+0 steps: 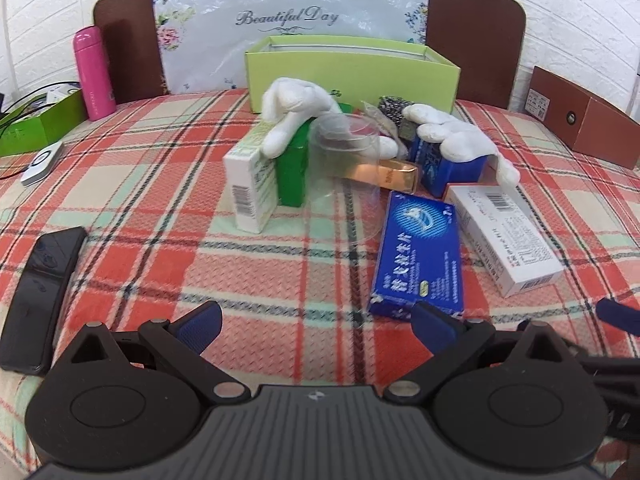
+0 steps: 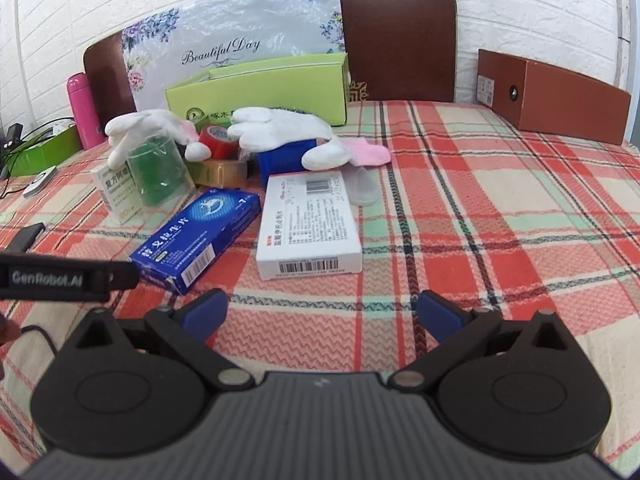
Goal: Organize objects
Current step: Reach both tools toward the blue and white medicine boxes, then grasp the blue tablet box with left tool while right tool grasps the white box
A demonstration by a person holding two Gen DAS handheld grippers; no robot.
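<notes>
A white brick-pattern wall (image 1: pixel 580 8) backs a bed with a dark brown headboard (image 2: pixel 396 36), against which leans a floral panel reading "Beautiful Day" (image 1: pixel 288 16). The bed is covered by a red, cream and mint plaid sheet (image 2: pixel 500 208). Near the headboard sits an open light-green box (image 1: pixel 352 74); in front of it the clutter gathers. A white glove (image 1: pixel 294 108) drapes over a green container (image 1: pixel 294 168) and a white-and-green medicine box (image 1: pixel 250 188) standing just beside it. A clear plastic cup (image 1: pixel 346 176) lies tipped on its side, with a gold box (image 1: pixel 394 174) behind it. A second white glove (image 1: pixel 460 136) lies over a dark blue box (image 1: pixel 444 164). A roll of red tape (image 2: pixel 218 140) shows between the gloves, and a pink sock (image 2: pixel 370 154) lies to the right of the pile. Nearer the cameras, a flat blue medicine box (image 1: pixel 418 256) and a white medicine box (image 1: pixel 506 238) lie side by side on the sheet. A pink bottle (image 1: pixel 94 72) stands at the far left, a black phone (image 1: pixel 38 296) lies at the left edge, and a brown carton (image 2: pixel 552 96) rests at the far right.

The left gripper (image 1: pixel 316 326) hovers low over the sheet, its jaws spread and holding nothing, the blue medicine box just ahead of its right finger. The right gripper (image 2: pixel 322 314) likewise has its jaws spread wide and empty, short of the white medicine box.
</notes>
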